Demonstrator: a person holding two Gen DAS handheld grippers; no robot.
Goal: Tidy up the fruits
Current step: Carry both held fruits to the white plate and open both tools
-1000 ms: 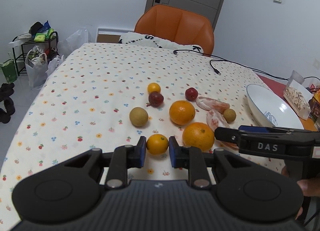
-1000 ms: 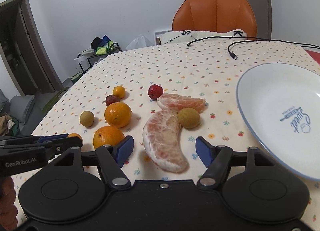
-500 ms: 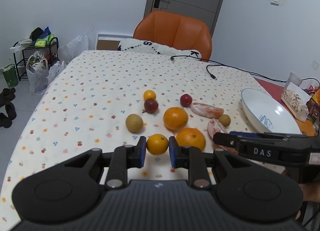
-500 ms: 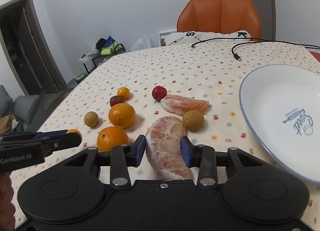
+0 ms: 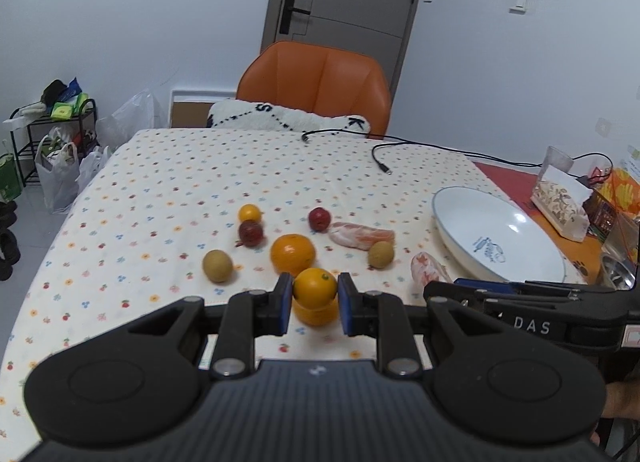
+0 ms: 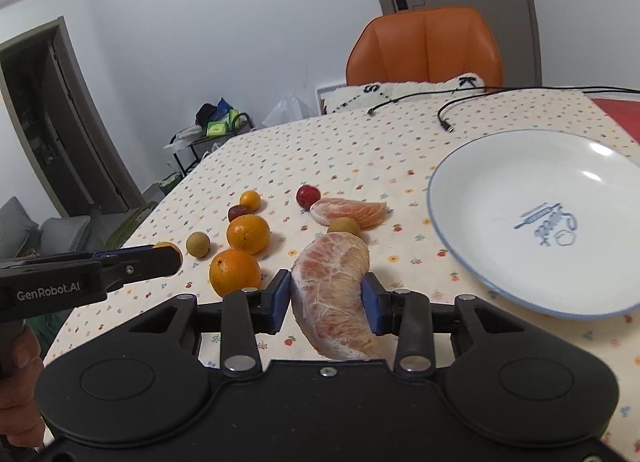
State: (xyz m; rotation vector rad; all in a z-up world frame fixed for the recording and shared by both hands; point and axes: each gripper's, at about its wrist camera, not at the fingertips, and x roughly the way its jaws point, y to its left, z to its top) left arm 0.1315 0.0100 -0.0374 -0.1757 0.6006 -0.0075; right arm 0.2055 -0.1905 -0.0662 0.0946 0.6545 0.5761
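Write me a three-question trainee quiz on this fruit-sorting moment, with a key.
1. True or false: the white plate already holds fruit.
2. What is the right gripper clamped on? A) an orange B) a peeled pomelo segment C) a red fruit
3. Fill in: the left gripper holds a small ____.

Key: 1 false, it is empty; 2 B; 3 orange.

light: even, soft indoor | shadows: faint | edges: fisheye-bent, dark corners
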